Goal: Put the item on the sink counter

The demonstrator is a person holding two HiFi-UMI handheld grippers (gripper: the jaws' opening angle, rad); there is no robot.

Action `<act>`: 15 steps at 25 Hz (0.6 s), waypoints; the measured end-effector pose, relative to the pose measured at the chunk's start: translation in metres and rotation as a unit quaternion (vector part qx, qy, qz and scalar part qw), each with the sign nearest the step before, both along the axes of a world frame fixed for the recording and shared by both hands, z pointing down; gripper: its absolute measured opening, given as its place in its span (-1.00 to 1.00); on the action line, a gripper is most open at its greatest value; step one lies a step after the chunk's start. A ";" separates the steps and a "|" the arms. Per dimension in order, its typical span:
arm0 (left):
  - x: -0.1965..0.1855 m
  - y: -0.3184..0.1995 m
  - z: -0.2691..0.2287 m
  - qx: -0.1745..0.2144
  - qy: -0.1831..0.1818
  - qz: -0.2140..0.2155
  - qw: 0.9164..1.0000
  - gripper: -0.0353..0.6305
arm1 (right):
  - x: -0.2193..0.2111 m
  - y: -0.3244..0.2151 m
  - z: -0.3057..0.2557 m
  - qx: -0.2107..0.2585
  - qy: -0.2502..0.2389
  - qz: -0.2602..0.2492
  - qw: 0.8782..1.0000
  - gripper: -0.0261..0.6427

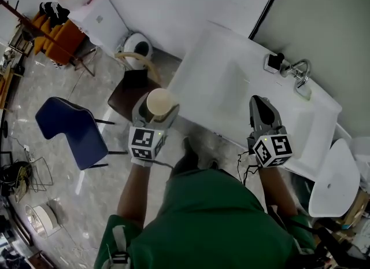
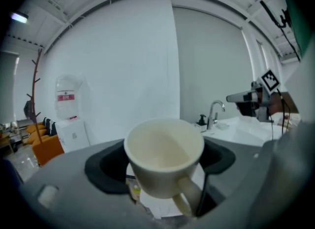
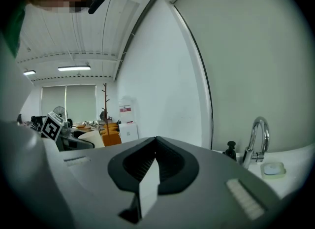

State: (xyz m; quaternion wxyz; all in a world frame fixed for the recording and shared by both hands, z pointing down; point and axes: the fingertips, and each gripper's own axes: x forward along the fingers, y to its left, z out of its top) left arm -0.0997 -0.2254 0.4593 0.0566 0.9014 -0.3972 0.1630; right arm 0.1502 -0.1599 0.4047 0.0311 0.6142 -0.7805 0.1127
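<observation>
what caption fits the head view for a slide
Left gripper holds a cream mug beside the sink counter; right gripper, shut and empty, hovers over it.

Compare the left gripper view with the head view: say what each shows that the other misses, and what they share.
Only the left gripper view shows the mug with its handle turned toward the camera. Only the head view shows the blue chair on the floor and the marker cube on the left tool. Both show the left tool shut on the cream mug, the right tool held out beside it, and the faucet.
</observation>
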 end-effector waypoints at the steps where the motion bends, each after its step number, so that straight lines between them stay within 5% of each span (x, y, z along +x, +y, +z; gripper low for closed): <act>1: -0.001 -0.010 0.005 -0.002 -0.003 0.005 1.000 0.36 | -0.003 -0.008 0.001 -0.002 0.003 0.003 1.000 -0.93; 15: 0.027 -0.080 0.075 -0.011 -0.036 0.117 0.992 0.36 | -0.014 -0.063 0.023 -0.042 0.026 0.055 0.997 -0.93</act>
